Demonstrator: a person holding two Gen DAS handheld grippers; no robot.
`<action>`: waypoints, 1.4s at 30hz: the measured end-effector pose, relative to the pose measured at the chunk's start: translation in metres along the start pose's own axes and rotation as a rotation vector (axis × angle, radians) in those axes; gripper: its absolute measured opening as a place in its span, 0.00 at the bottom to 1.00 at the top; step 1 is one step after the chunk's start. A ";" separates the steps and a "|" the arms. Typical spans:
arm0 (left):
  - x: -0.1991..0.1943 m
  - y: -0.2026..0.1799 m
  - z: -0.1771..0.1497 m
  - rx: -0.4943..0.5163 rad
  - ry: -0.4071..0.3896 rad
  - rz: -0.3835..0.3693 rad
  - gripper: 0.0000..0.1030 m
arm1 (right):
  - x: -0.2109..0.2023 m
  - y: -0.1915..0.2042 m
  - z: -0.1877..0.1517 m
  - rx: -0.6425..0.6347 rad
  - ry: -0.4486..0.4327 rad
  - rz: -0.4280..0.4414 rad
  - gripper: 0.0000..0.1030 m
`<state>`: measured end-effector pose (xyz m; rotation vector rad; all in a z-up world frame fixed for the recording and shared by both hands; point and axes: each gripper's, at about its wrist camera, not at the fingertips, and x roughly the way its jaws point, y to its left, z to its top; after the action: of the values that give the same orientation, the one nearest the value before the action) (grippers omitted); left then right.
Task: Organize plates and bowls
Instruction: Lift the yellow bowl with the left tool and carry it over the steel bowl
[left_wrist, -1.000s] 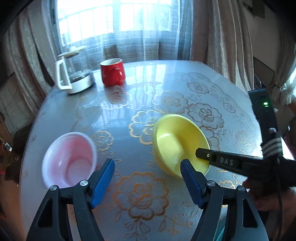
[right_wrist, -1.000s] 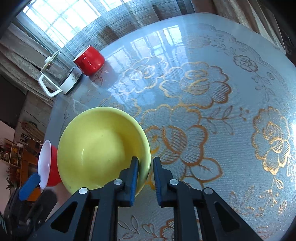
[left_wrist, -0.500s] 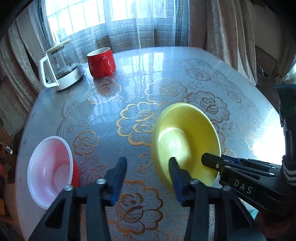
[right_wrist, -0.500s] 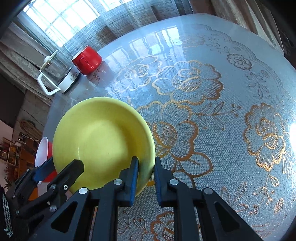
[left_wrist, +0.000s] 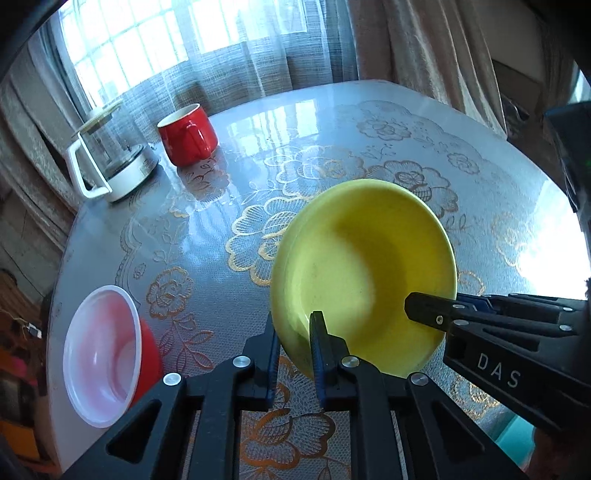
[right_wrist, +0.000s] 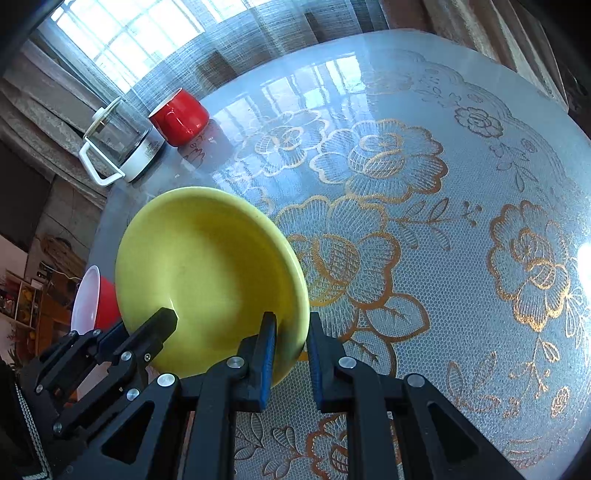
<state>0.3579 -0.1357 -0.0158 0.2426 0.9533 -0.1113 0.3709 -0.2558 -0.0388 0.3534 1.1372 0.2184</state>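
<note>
A yellow bowl (left_wrist: 364, 275) is held tilted above the round table; it also shows in the right wrist view (right_wrist: 210, 273). My left gripper (left_wrist: 293, 339) is shut on its near left rim. My right gripper (right_wrist: 290, 345) is shut on the bowl's right rim, and it shows in the left wrist view (left_wrist: 436, 314) coming in from the right. A red bowl with a white inside (left_wrist: 101, 350) sits at the table's near left edge, also in the right wrist view (right_wrist: 92, 299) behind the yellow bowl.
A red mug (left_wrist: 188, 134) and a glass kettle with a white handle (left_wrist: 110, 162) stand at the far left of the table, by the curtained window. The tablecloth (right_wrist: 424, 221) carries gold flowers.
My left gripper moved right from beside the red bowl and closed on the yellow bowl's rim. The right gripper kept its hold on the bowl, which now sits a little higher.
</note>
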 end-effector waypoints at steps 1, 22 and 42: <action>-0.001 -0.001 -0.001 0.002 -0.002 0.003 0.15 | 0.000 0.000 -0.001 0.001 -0.001 0.004 0.14; -0.049 -0.001 -0.028 0.013 -0.078 -0.001 0.15 | -0.032 0.010 -0.026 0.011 -0.050 0.029 0.14; -0.114 0.007 -0.070 -0.026 -0.206 -0.007 0.15 | -0.088 0.036 -0.071 -0.024 -0.178 0.053 0.14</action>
<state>0.2381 -0.1123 0.0396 0.1998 0.7507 -0.1275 0.2704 -0.2417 0.0222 0.3746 0.9501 0.2426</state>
